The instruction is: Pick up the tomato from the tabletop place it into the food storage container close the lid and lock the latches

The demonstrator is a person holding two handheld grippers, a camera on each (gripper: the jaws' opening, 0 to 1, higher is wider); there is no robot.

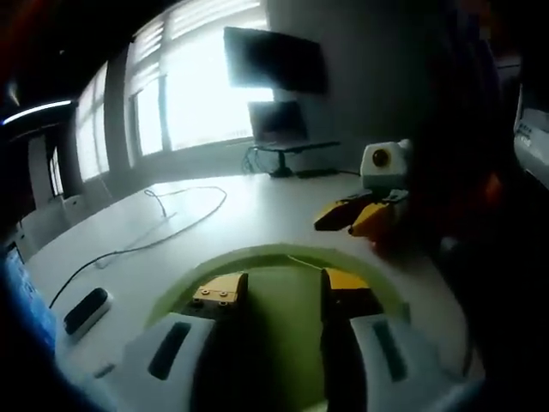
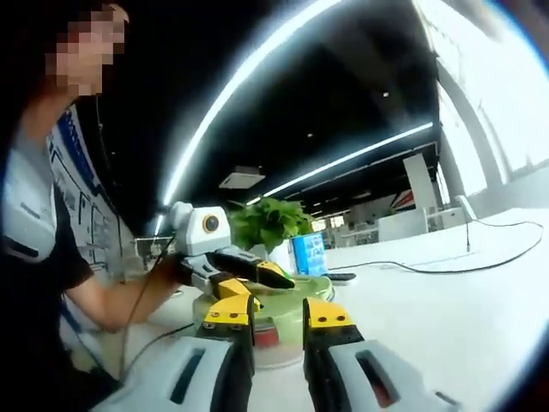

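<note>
Hovering over the green lid (image 1: 283, 296) of the round food storage container (image 2: 296, 339) on the white desk (image 1: 214, 223), the left tool (image 1: 279, 296) has its yellow-tipped jaws parted by a narrow gap with nothing between them. The right tool (image 2: 279, 313) faces the container from the side, jaws likewise slightly apart and empty, with the left tool reaching over the lid from a person's hand (image 2: 167, 270). A red shape, perhaps the tomato (image 2: 268, 333), shows through the container wall.

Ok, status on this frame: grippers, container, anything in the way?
Left gripper open, over the green lid. Right gripper open, facing the container. Red shows inside, likely the tomato. Nothing blocking.
</note>
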